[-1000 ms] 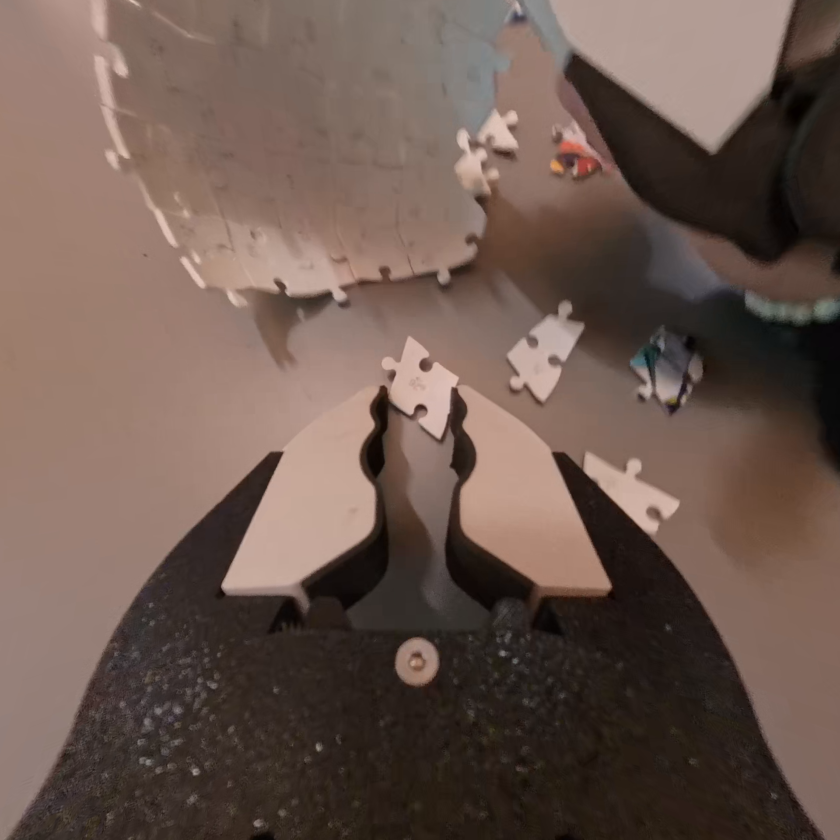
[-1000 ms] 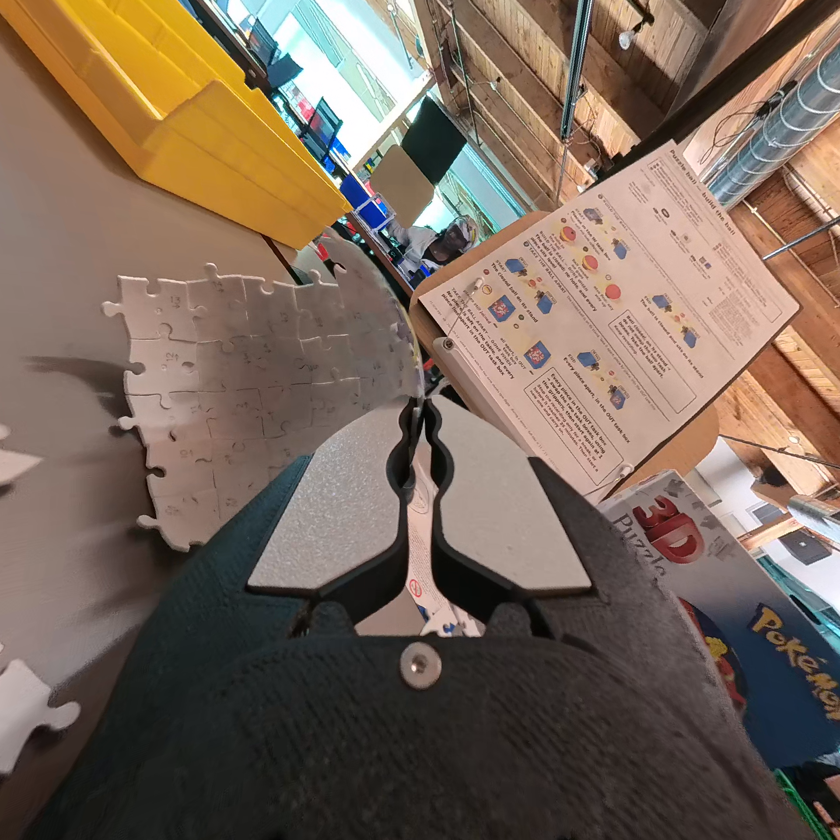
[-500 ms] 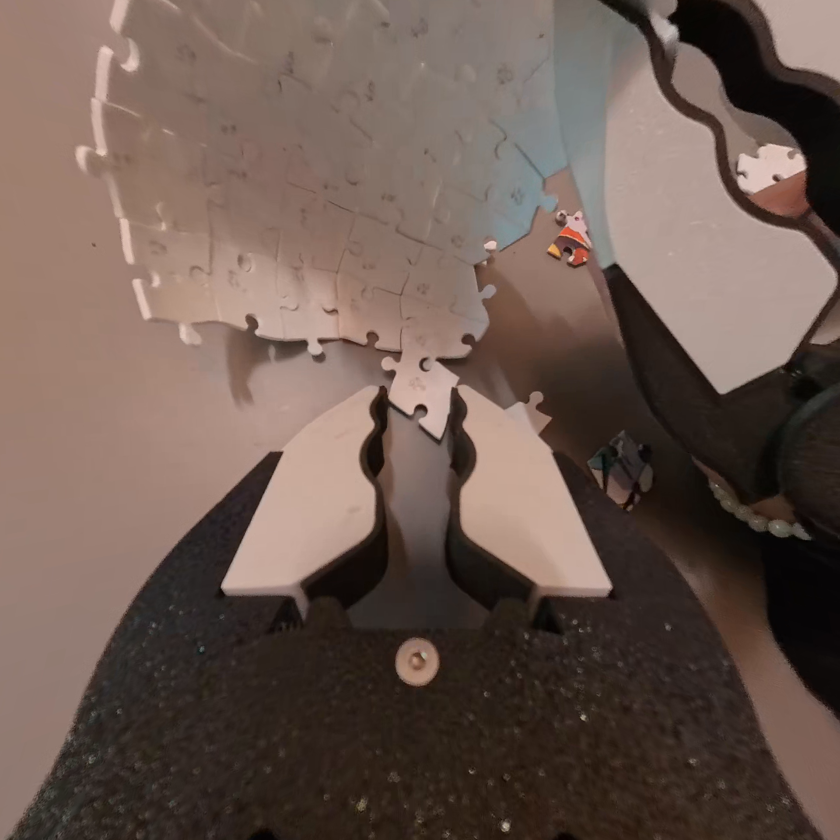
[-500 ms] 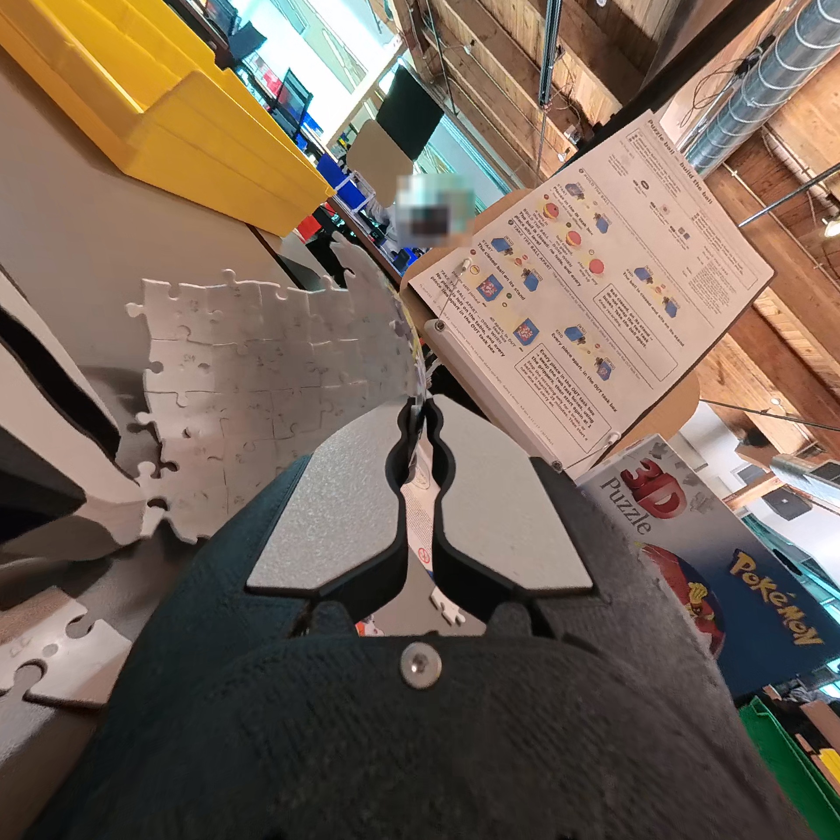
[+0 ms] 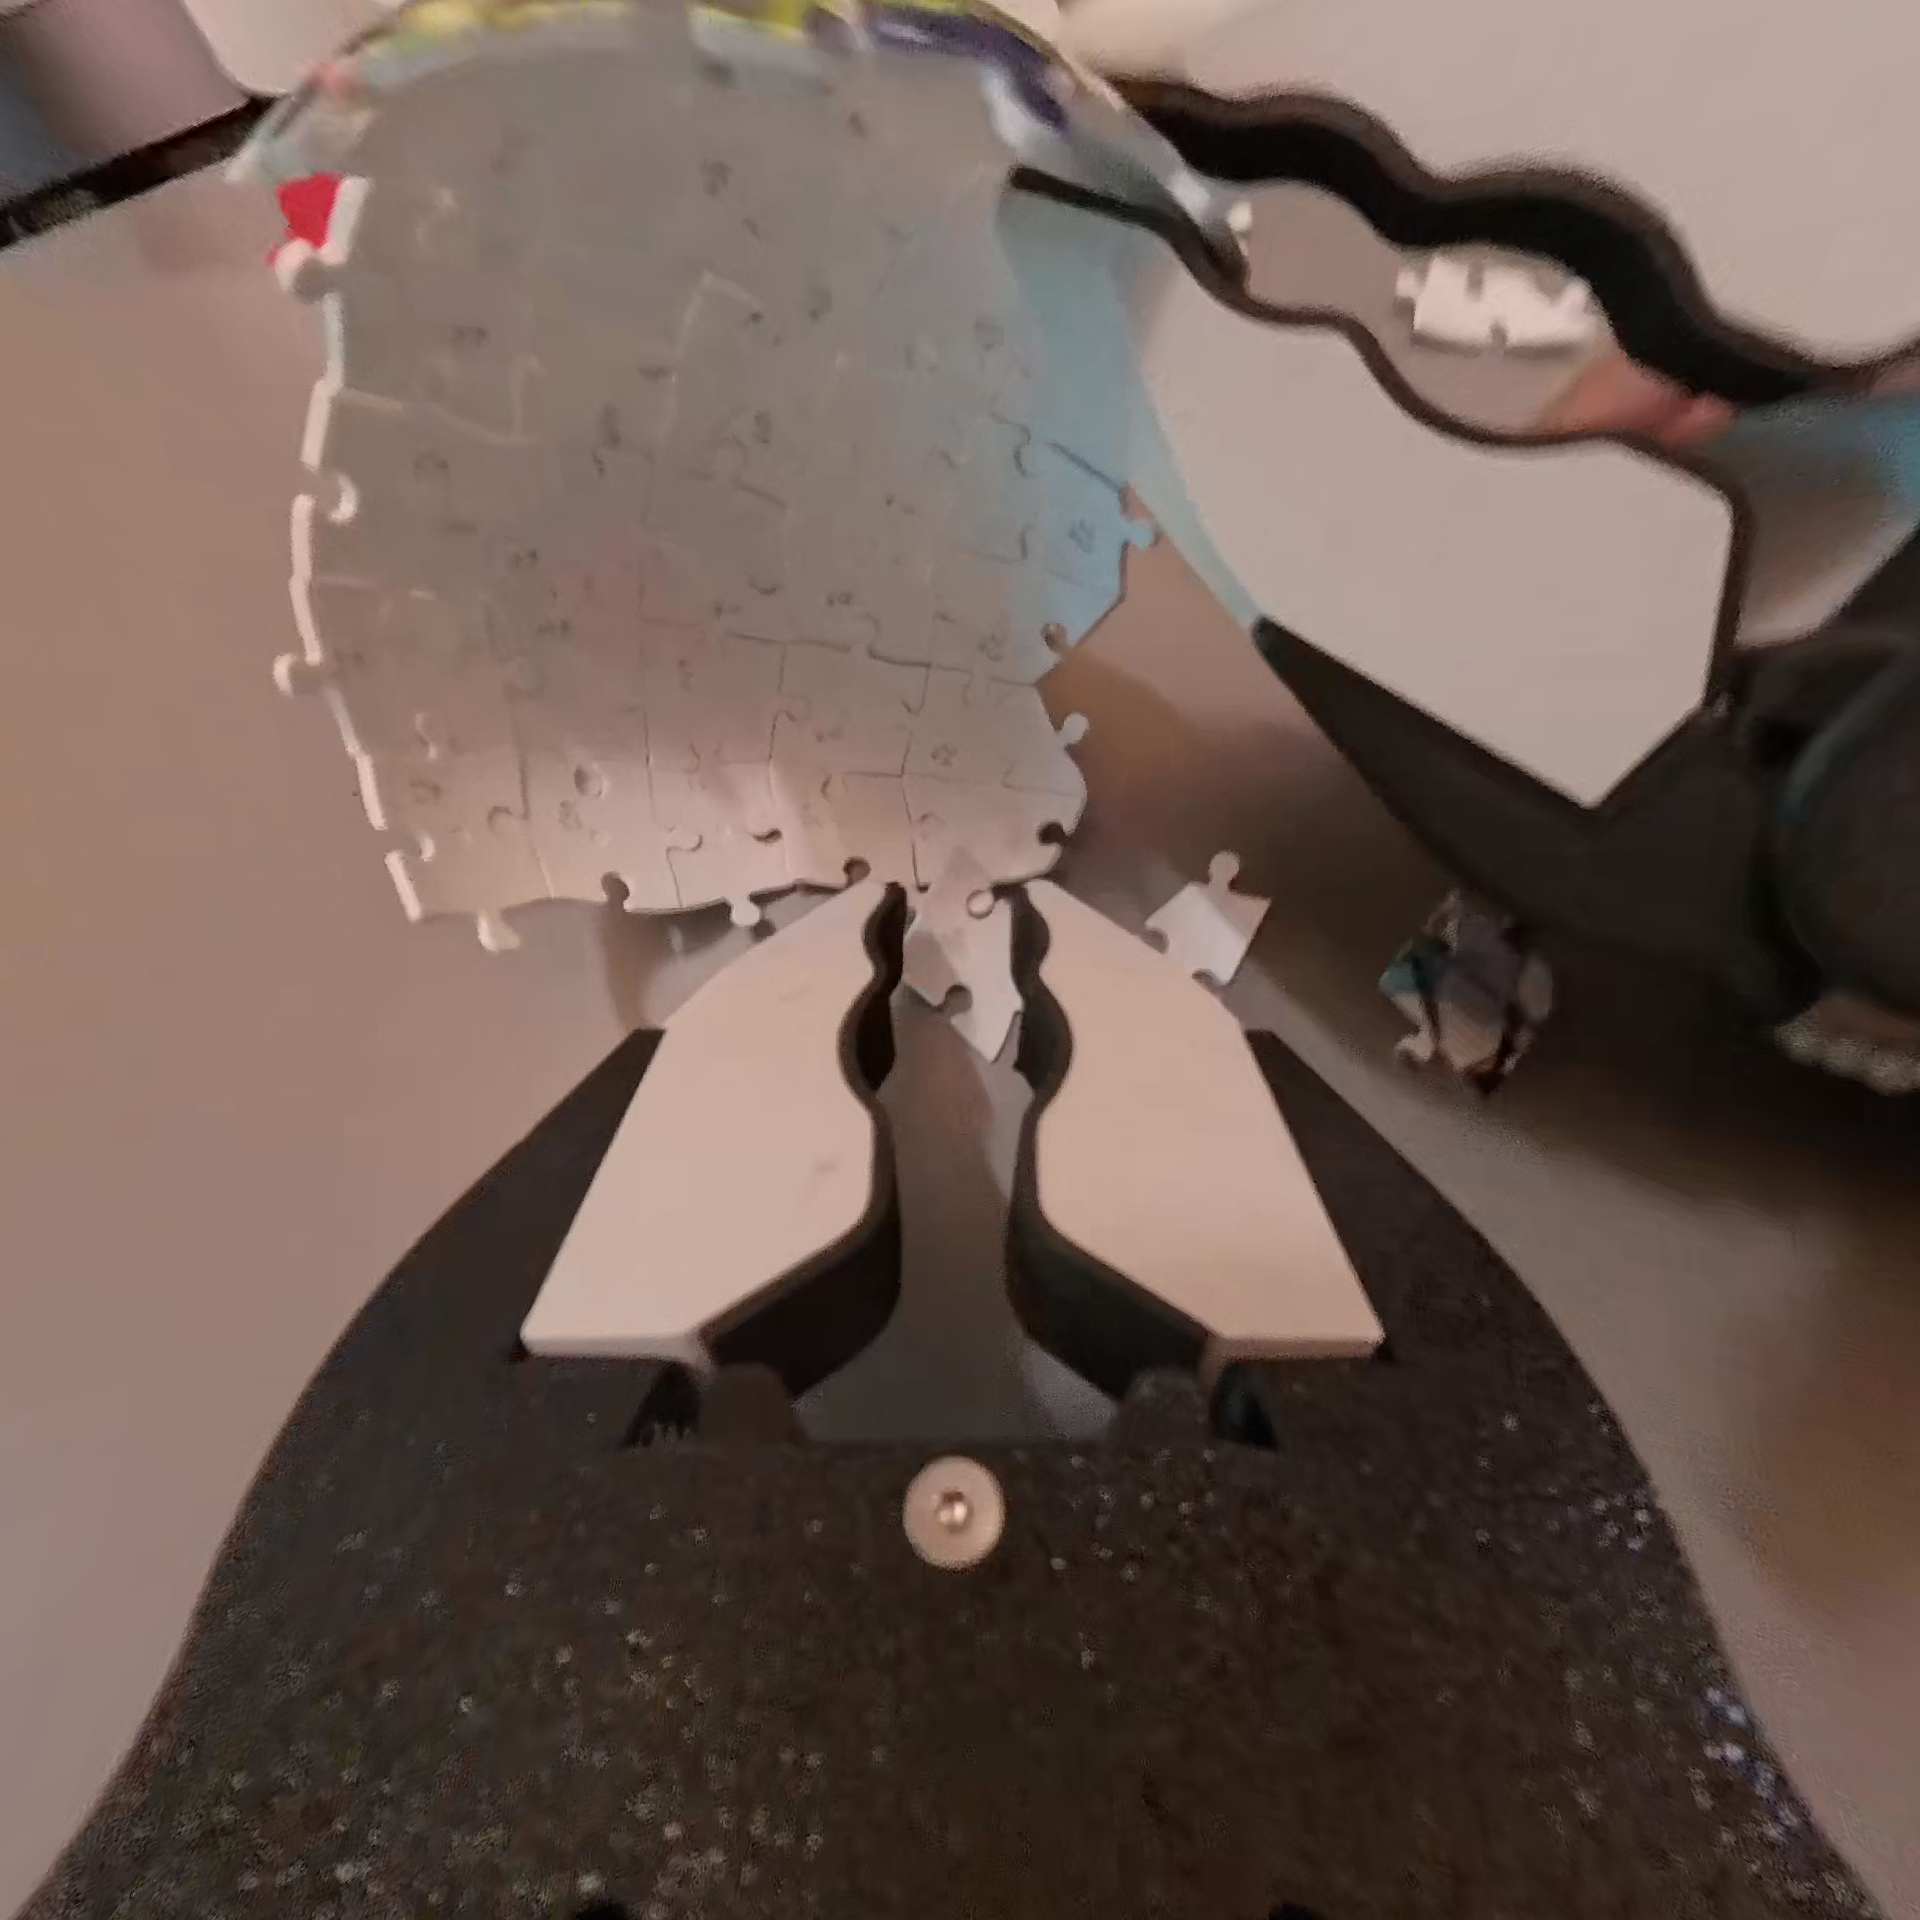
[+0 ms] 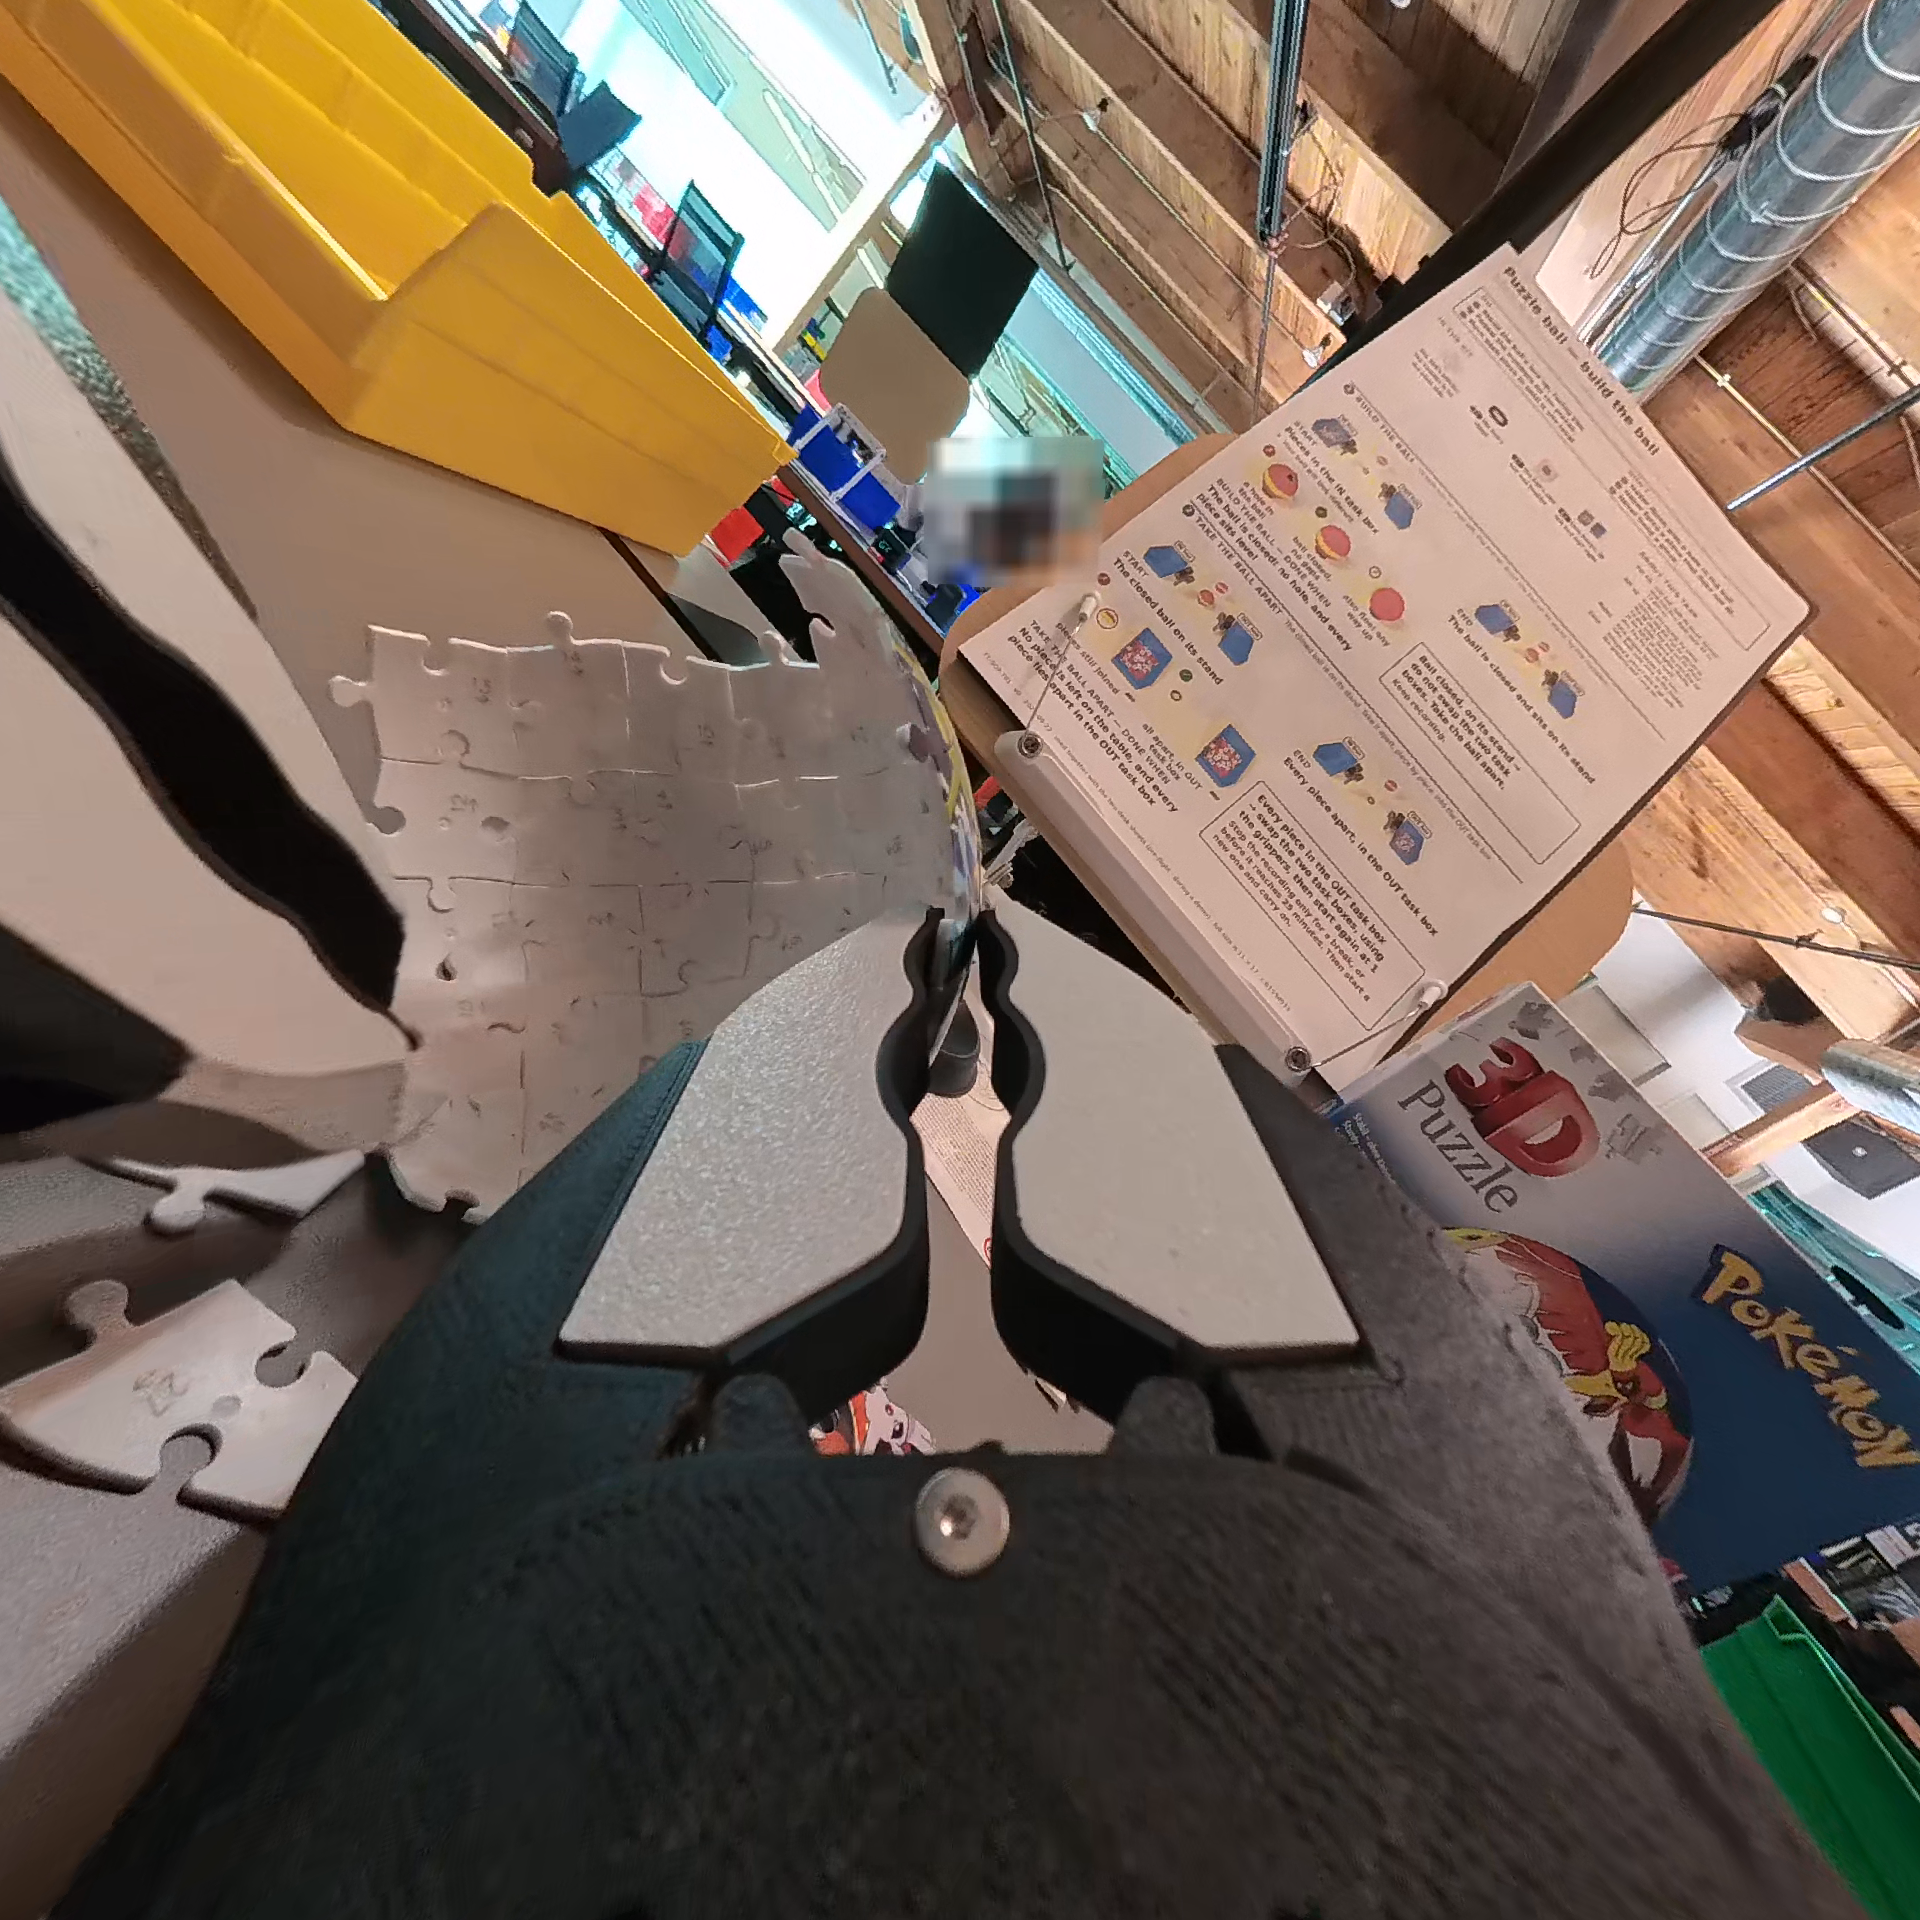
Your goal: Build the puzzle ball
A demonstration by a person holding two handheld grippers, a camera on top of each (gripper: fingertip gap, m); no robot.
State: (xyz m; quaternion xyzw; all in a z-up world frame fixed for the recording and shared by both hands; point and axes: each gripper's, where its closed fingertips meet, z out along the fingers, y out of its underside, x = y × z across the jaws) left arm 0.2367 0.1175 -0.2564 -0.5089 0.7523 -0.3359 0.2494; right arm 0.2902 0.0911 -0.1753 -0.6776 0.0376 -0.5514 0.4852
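Note:
The half-built puzzle ball (image 5: 686, 540) is a curved shell of joined pieces with its white inside facing me. My left gripper (image 5: 956, 914) is shut on a loose white puzzle piece (image 5: 966, 977), and the piece's far edge meets the shell's lower rim. My right gripper (image 6: 954, 930) is shut on the shell's rim (image 6: 940, 831) and holds the shell (image 6: 623, 852) raised. It also shows at the upper right of the left wrist view (image 5: 1226, 223). The left gripper's fingers (image 6: 156, 779) show at the left of the right wrist view.
A loose white piece (image 5: 1205, 930) and a coloured piece (image 5: 1465, 987) lie on the grey table right of my left gripper. More white pieces (image 6: 156, 1392) lie nearby. Yellow bins (image 6: 468, 312), an instruction sheet (image 6: 1351, 675), the puzzle box (image 6: 1610, 1247) and a green bin (image 6: 1818, 1714) stand around. My right fingertips sit around 10 cm from my left ones.
My left gripper has carried the white piece forward up to the shell's lower rim. The shell, held by my right gripper, now fills more of the left wrist view.

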